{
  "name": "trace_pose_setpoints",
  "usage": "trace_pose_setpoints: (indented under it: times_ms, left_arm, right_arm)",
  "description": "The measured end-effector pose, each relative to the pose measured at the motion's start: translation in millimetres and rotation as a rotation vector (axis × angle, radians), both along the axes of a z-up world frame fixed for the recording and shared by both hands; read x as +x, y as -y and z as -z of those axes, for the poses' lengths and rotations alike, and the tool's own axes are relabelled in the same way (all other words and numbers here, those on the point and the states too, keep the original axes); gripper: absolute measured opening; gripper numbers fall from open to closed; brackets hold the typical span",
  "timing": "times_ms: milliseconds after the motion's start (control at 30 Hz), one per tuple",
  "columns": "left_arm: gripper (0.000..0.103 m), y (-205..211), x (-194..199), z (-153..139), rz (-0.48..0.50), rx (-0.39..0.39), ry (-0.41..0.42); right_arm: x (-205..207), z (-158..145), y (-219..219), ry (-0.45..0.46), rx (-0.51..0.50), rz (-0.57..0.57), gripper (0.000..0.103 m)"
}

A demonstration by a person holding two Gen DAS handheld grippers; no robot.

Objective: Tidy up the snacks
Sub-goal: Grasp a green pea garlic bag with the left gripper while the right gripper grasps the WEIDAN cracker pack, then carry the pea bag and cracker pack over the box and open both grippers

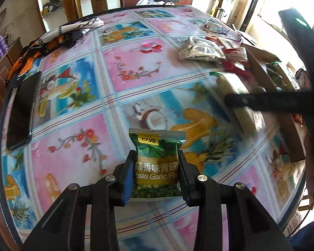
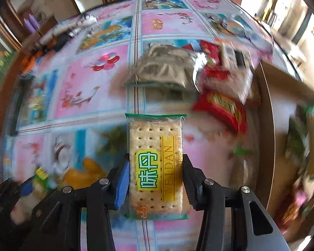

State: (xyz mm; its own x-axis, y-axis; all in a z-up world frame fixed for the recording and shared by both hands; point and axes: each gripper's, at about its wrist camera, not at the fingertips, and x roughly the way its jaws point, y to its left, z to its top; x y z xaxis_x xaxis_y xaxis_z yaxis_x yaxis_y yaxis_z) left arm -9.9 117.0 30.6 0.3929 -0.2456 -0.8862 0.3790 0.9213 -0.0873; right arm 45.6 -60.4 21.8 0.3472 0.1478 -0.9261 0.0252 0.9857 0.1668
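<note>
Green pea packet (image 1: 157, 163), printed "Peas Garlic": upright between the left gripper's (image 1: 156, 167) jaws, both pads pressed to its sides, top seal standing clear beyond the fingertips. Cracker packet (image 2: 156, 165), clear wrap with green ends, marked "WEIDAN": lengthwise between the right gripper's (image 2: 156, 173) jaws, which are closed against its long edges; far end projects well past the tips, near end lies behind them.

Table (image 1: 119, 79), floral and fruit-print cover, below both grippers.

Ahead of the right jaws: grey foil bag (image 2: 163, 67); to its right, a blurred heap of red packets (image 2: 221, 106). Cardboard box (image 2: 282, 96) further right, green wrappers inside, contents otherwise blurred.

Left of the left jaws, well apart: black phone (image 1: 21, 113) at the table edge; patterned cloth (image 1: 58, 35) beyond it. Eyeglasses (image 1: 221, 28) far ahead, right.

Both grippers tilt steeply down toward the table. Nothing lies between either packet and the box's near wall.
</note>
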Motion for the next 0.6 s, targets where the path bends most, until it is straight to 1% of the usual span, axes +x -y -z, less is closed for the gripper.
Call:
trace_pose_setpoints:
  times_ms: [67,200,300,367,500,600]
  left_arm:
    - [0.036,8,1,-3,0.013,-0.014,-0.001]
    - [0.036,29,1,-12,0.046,-0.032,0.007]
    - [0.036,48,-2,-23,0.077,-0.037,0.023]
    - [0.036,59,-3,-29,0.094,-0.041,0.03]
    - [0.036,85,-7,-41,0.13,-0.047,0.048]
    - [0.036,105,-10,-50,0.155,-0.049,0.059]
  right_arm:
    - [-22,-6,10,0.041,0.089,0.003,0.049]
    - [-63,-25,27,0.139,0.183,0.006,0.05]
    - [-79,-38,43,0.184,0.217,0.032,0.05]
    - [-86,-46,57,0.213,0.223,0.055,0.05]
    - [-97,-57,80,0.252,0.236,0.092,0.05]
    - [-103,-62,101,0.264,0.25,0.121,0.05]
